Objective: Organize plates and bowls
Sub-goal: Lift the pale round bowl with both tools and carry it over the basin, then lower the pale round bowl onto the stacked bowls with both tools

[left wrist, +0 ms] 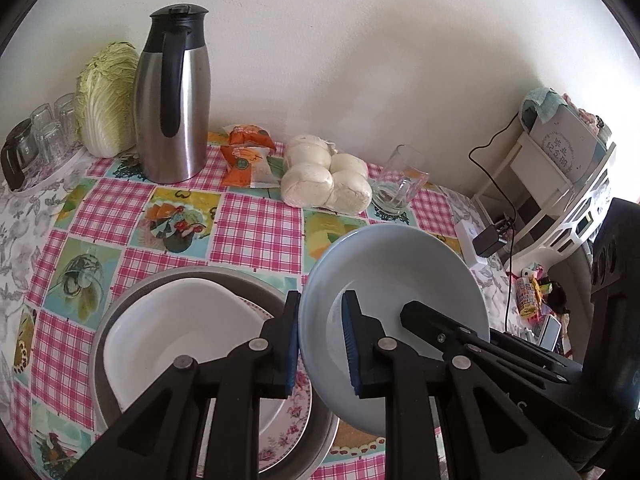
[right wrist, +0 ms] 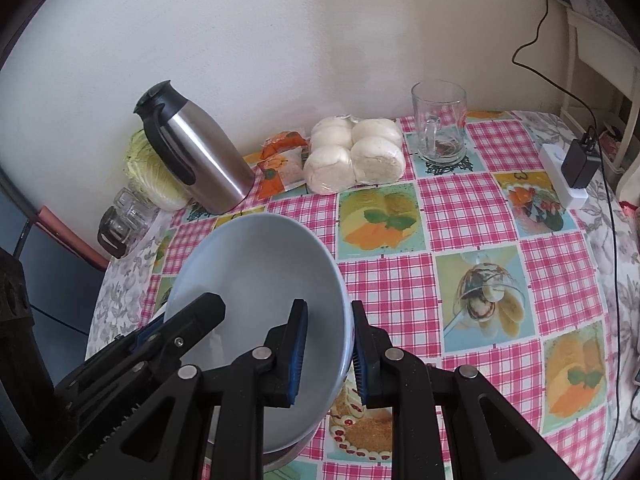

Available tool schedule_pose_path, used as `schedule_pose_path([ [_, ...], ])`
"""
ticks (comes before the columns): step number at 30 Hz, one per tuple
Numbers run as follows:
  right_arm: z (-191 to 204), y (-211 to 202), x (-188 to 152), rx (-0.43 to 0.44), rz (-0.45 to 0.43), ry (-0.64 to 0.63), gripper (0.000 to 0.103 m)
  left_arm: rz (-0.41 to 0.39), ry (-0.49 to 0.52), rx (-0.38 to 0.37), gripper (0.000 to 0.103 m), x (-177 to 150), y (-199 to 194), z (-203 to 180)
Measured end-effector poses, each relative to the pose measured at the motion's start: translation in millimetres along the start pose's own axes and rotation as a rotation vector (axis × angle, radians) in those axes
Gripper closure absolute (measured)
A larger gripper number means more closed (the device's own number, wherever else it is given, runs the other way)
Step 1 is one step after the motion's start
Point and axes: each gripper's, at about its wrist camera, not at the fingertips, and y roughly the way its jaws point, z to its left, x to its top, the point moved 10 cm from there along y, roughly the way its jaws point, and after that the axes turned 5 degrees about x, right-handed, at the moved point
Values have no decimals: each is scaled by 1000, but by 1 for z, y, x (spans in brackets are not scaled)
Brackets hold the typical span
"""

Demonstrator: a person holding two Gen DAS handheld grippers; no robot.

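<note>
Checked tablecloth (left wrist: 248, 232) | pale blue bowl (left wrist: 400, 276) tilted, both hand-held grippers clamping rim

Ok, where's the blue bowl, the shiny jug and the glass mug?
blue bowl (right wrist: 256, 276): right wrist view, on its bare inside wall.
shiny jug (left wrist: 172, 120): left wrist view, on its steel body beside the black handle.
glass mug (right wrist: 440, 128): right wrist view, on its clear side wall.

Left tool (left wrist: 320, 344) angled downward, pads clamped on a rim, right tool (right wrist: 329, 354) likewise, facing the left from opposite.
</note>
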Motion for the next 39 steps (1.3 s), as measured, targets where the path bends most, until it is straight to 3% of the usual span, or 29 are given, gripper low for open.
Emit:
schedule_pose_path([
  [22,104,36,-25,42,59,-156,80,-18,-93,111,82,3,-37,101],
  [39,99,60,-38,-24,133,-188,78,63,-76,126,82,-12,-15,113],
])
